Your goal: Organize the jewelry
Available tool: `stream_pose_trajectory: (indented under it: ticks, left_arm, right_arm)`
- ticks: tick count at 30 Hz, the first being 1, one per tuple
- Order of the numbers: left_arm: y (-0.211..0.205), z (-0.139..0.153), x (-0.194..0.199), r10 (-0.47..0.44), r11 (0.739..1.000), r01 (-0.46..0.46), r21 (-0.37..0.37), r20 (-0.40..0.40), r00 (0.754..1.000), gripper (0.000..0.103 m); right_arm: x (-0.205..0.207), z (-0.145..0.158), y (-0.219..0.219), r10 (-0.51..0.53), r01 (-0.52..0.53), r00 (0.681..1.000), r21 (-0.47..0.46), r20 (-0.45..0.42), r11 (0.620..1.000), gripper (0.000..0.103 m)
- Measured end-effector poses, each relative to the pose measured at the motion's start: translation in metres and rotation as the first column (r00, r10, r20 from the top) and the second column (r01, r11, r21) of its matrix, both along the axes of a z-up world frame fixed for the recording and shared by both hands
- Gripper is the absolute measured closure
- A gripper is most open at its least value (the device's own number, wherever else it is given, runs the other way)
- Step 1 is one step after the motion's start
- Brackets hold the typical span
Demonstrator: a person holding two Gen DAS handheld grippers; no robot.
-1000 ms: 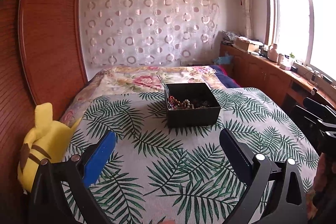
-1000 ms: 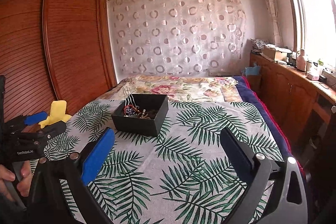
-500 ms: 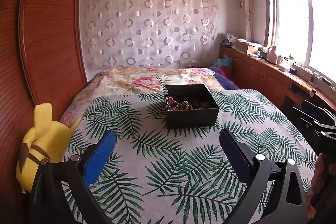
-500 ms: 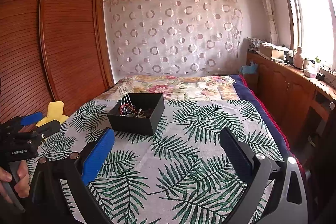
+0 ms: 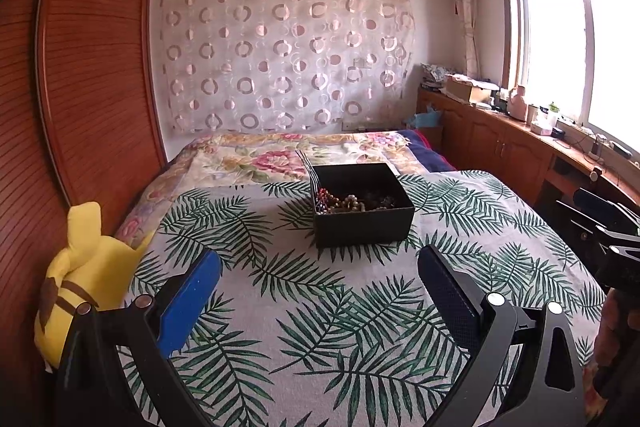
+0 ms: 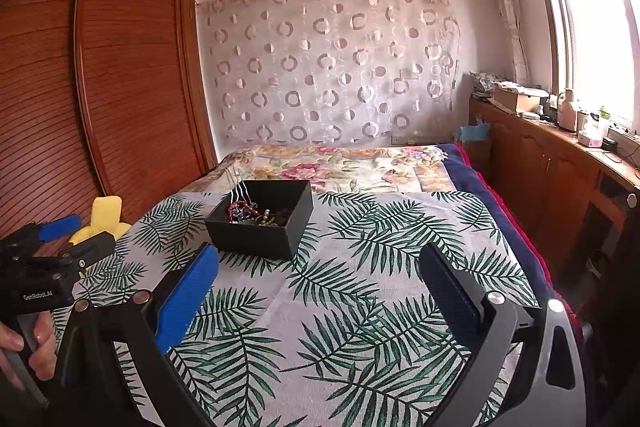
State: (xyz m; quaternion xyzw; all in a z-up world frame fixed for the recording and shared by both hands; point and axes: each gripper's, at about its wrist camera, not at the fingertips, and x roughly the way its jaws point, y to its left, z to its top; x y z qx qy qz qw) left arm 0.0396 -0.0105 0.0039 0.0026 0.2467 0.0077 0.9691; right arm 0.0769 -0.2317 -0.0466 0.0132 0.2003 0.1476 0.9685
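A black open box (image 5: 362,223) stands on the leaf-print bedspread (image 5: 320,307), holding a tangle of beaded jewelry (image 5: 344,202) and thin metal hairpins (image 5: 306,163) that stick up at its left wall. My left gripper (image 5: 320,267) hovers open above the bedspread, short of the box, with nothing between its fingers. In the right wrist view the same box (image 6: 260,231) sits ahead and to the left, with jewelry (image 6: 252,213) inside. My right gripper (image 6: 320,263) is open and empty too. The left gripper's body (image 6: 44,267) shows at that view's left edge, held by a hand.
A yellow plush toy (image 5: 76,283) lies at the bed's left edge against a wooden wardrobe (image 5: 88,67). A floral quilt (image 5: 280,155) covers the far part of the bed. A wooden cabinet (image 5: 520,143) with clutter runs along the right under the window.
Both grippers have risen and drawn back a little, so the box sits slightly farther off in both views. Jaws stay wide apart; nothing was picked up.
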Motion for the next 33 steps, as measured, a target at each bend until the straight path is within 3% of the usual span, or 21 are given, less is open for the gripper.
stream_pose_trajectory:
  ticks: [33]
  left_arm:
    - [0.0034,0.0069,-0.0014,0.003,1.000,-0.003,-0.005,0.014,1.000,0.007]
  right_arm:
    - [-0.0014,0.0021,0.0015,-0.004,0.004,1.000,0.002,0.001,1.000,0.002]
